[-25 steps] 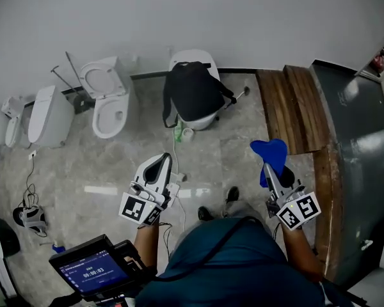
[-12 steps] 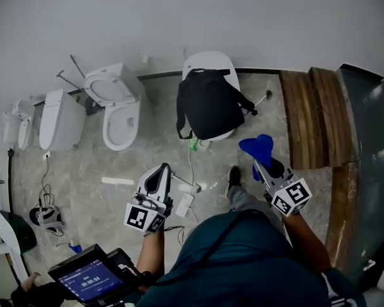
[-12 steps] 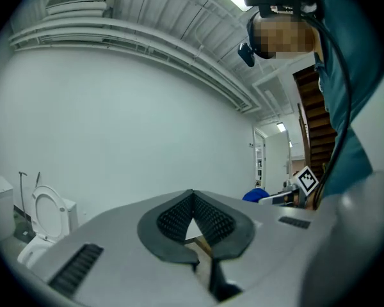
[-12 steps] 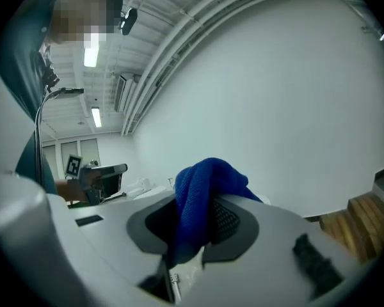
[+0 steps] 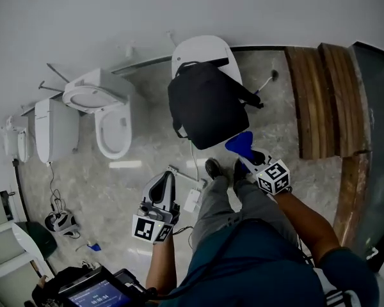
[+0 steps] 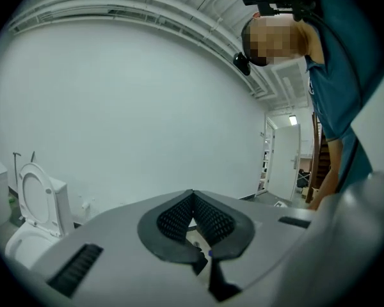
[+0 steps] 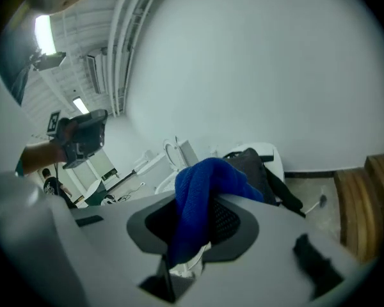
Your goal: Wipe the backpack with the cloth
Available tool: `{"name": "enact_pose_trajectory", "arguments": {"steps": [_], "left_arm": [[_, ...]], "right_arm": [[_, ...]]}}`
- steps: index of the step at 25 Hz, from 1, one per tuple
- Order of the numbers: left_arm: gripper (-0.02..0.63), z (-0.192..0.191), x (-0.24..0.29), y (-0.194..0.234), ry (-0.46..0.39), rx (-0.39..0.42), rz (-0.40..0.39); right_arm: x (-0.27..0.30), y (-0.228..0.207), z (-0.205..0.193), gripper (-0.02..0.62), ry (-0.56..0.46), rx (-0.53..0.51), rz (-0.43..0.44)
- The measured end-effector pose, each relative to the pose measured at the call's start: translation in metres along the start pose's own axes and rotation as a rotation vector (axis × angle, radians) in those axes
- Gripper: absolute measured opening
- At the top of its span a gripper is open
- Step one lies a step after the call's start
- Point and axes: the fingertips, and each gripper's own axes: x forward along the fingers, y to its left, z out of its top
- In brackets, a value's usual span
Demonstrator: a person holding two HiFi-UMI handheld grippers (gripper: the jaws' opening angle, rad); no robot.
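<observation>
Standing on the grey stone floor [image 5: 115,197], a person is facing a white wall [image 5: 179,11] with toilets lining up along its foot. The black backpack [image 5: 208,110] is lying on the closed white toilet [image 5: 205,47], its straps trailing over the sides toward the floor. The right gripper [image 5: 244,153] is hovering just beside the backpack's near edge, its jaws clamping the blue cloth [image 5: 238,142]. In the right gripper view the cloth [image 7: 201,194] is bulging up out of the gap between the pads, with the backpack [image 7: 256,165] close ahead.

The left gripper [image 5: 168,176] is hanging over open floor, well apart from the backpack. In its own view the left gripper [image 6: 192,200] is showing its jaws pressing together at the tips, gripping nothing.

A strip of bare floor is running between the backpack and the open toilet [image 5: 112,130], whose bowl is showing white inside. Wooden planks [image 5: 326,101] are bounding the floor on the right. A white power strip [image 5: 192,200] is lying near the person's shoe [image 5: 212,169]. Whether the backpack is zipped cannot be told.
</observation>
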Motion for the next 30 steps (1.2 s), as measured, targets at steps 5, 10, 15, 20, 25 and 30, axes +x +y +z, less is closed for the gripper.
{"name": "enact_pose_trajectory", "arguments": {"steps": [5,10,15,20,25,30], "left_arm": [[0.005,-0.044,0.033,0.039,0.108,-0.059,0.001],[0.005,-0.066,0.054,0.07,0.173,-0.074,0.007],[0.005,-0.09,0.063,0.1,0.242,-0.08,0.001],[0.005,-0.101,0.082,0.106,0.284,-0.096,-0.044],[0.005,-0.098,0.1,0.104,0.283,-0.101,-0.087],[0.005,-0.099,0.099,0.113,0.286,-0.111,-0.086]], "right_arm": [[0.095,-0.035,-0.092,0.081,0.219,0.12,-0.019],[0.168,-0.041,-0.183,0.081,0.438,0.211,-0.008],[0.25,0.012,-0.218,0.081,0.539,0.317,0.09],[0.255,0.018,-0.238,0.081,0.597,0.282,0.115],[0.185,-0.132,-0.252,0.081,0.622,0.33,-0.213],[0.129,-0.259,-0.203,0.081,0.608,0.089,-0.358]]}}
